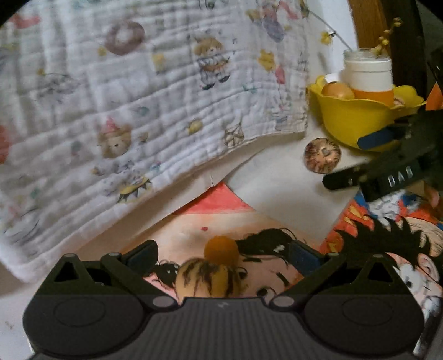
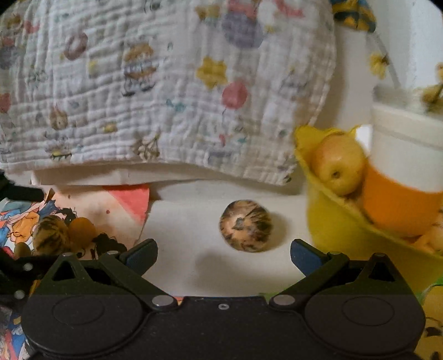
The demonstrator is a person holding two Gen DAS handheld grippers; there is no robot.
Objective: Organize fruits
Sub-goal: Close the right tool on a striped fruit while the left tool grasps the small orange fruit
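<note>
My left gripper (image 1: pixel 224 256) is open over a cartoon poster, its fingers either side of a striped round fruit (image 1: pixel 207 279) and a small orange fruit (image 1: pixel 221 249) just beyond it. My right gripper (image 2: pixel 224 253) is open too, low over the white surface. A second striped round fruit (image 2: pixel 245 225) lies just ahead of its fingertips, untouched. To the right stands a yellow bowl (image 2: pixel 329 229) holding a yellow-red apple (image 2: pixel 339 163). In the left wrist view the right gripper (image 1: pixel 360 157) reaches in beside the bowl (image 1: pixel 354 119) and that fruit (image 1: pixel 322 155).
A white-and-orange jar (image 2: pixel 401 171) with dried flowers sits in the bowl. A printed quilted cloth (image 1: pixel 138 97) hangs along the back, its lower edge just above the surface. The cartoon poster (image 1: pixel 387 243) and white paper (image 2: pixel 188 221) cover the table. A wooden frame (image 1: pixel 368 25) stands behind the bowl.
</note>
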